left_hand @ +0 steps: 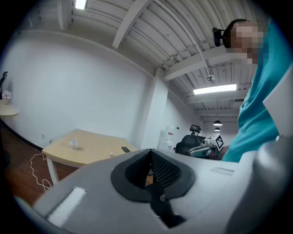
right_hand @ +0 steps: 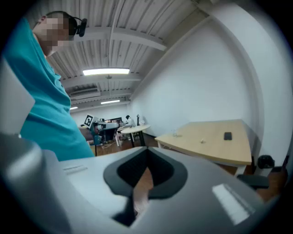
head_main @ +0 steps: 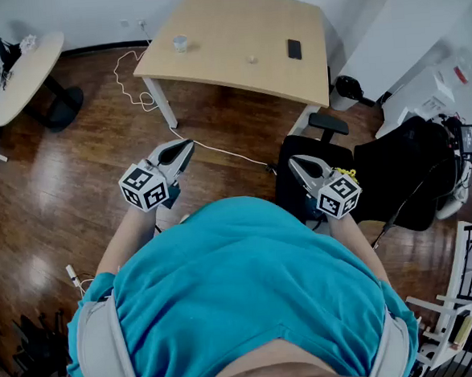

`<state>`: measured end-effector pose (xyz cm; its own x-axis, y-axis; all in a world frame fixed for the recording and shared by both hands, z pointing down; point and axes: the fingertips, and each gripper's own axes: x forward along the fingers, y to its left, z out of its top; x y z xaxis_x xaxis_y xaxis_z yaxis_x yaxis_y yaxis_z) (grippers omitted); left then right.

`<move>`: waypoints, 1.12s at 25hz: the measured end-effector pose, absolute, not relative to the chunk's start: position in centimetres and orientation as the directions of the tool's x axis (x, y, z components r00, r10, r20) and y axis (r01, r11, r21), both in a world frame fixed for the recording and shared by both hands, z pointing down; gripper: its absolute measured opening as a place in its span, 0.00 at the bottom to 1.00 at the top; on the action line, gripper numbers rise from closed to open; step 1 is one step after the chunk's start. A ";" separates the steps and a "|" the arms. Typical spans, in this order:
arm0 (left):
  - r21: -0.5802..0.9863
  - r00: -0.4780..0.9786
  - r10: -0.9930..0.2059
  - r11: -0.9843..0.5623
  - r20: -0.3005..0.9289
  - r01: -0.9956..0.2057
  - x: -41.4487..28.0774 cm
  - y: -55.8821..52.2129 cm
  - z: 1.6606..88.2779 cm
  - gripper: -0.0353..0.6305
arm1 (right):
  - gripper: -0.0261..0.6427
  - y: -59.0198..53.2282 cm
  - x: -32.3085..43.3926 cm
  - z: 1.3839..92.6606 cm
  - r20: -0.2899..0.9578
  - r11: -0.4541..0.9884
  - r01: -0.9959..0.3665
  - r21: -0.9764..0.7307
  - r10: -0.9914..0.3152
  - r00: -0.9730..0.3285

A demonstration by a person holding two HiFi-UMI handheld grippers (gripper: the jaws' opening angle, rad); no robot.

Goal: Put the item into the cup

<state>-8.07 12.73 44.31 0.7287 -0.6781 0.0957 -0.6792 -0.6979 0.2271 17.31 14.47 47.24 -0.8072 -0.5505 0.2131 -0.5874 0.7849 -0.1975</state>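
A clear cup (head_main: pixel 180 43) stands on the wooden table (head_main: pixel 224 23) far ahead; it also shows small in the left gripper view as the cup (left_hand: pixel 73 144) and in the right gripper view as the cup (right_hand: pixel 174 133). A small pale item (head_main: pixel 252 59) lies on the table to the cup's right. Both grippers are held close to the person's body, well short of the table. My left gripper (head_main: pixel 186 147) is shut with nothing in it, and the jaws of the left gripper (left_hand: pixel 150 152) meet. My right gripper (head_main: pixel 293 162) looks shut and empty too.
A black phone (head_main: pixel 294 49) lies on the table's right side. A black office chair (head_main: pixel 318 146) stands just ahead of the right gripper. A round table (head_main: pixel 22 74) is at far left. A white cable (head_main: pixel 136 86) trails over the wood floor.
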 end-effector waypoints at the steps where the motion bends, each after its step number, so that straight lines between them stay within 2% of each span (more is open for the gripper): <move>1: 0.228 0.732 -0.674 -0.700 0.098 -0.676 -7.6 12.6 44.4 0.06 | 0.04 14.2 17.5 47.2 0.208 0.783 -0.590 -0.196 -0.555 -0.806; 7: 0.233 0.737 -0.668 -0.704 0.104 -0.671 -6.4 11.2 44.7 0.06 | 0.04 11.9 17.7 46.9 0.196 0.777 -0.601 -0.189 -0.570 -0.798; 14: 0.239 0.744 -0.662 -0.711 0.089 -0.661 -9.7 5.7 45.0 0.06 | 0.04 6.9 14.6 47.2 0.217 0.762 -0.620 -0.187 -0.584 -0.782; 22: 0.231 0.807 -0.584 -0.776 0.087 -0.587 -14.1 -4.3 45.3 0.06 | 0.04 -1.9 9.6 46.8 0.252 0.692 -0.699 -0.178 -0.655 -0.712; 28: 0.222 0.850 -0.507 -0.820 0.142 -0.527 -15.3 -10.7 46.5 0.06 | 0.04 -7.5 6.7 47.3 0.282 0.641 -0.745 -0.184 -0.692 -0.664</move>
